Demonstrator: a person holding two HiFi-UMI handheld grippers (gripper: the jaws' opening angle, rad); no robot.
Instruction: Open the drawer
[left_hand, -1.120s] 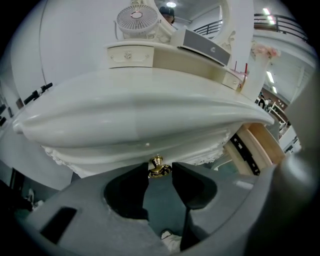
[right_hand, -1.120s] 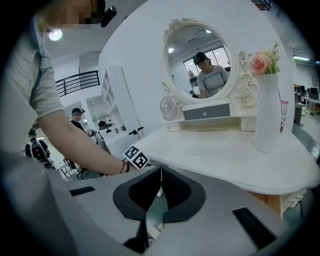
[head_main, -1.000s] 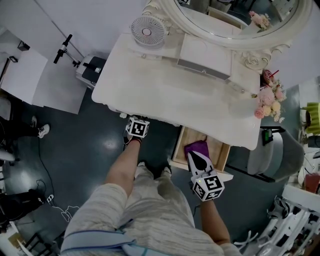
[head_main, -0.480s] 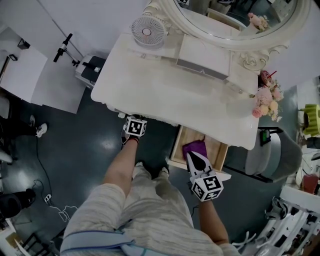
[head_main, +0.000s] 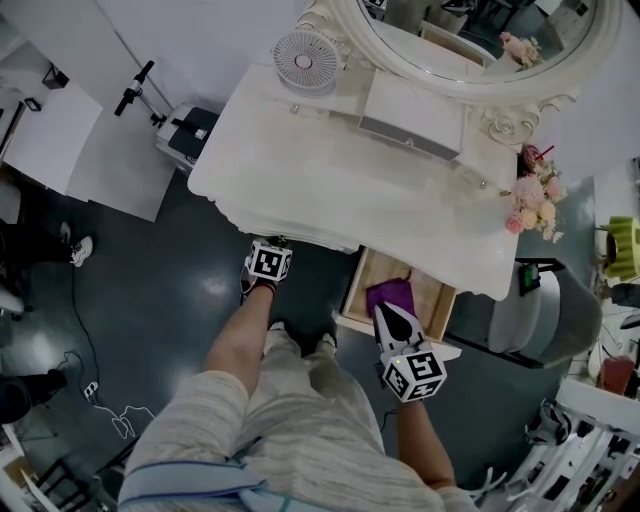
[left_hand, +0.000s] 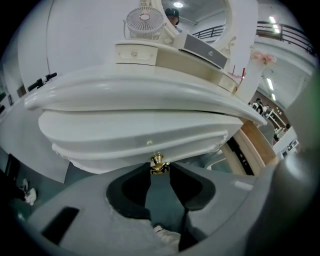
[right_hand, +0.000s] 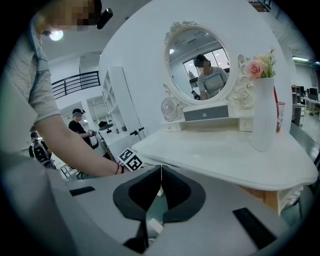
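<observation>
Left tongs (left_hand: 160, 169) have just closed on the knob (left_hand: 158, 163) of the drawer (left_hand: 125, 134) under the counter's (head_main: 400, 200) front-left edge, and the front now sticks out slightly more than before, so opening looks begun; right tongs (right_hand: 161, 175) are closed, empty, by the open right drawer (head_main: 432, 300).

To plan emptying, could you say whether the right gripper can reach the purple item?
Probably yes: the drawer is open and the right gripper hangs over the purple item, nothing between them, though its jaws are shut.
</observation>
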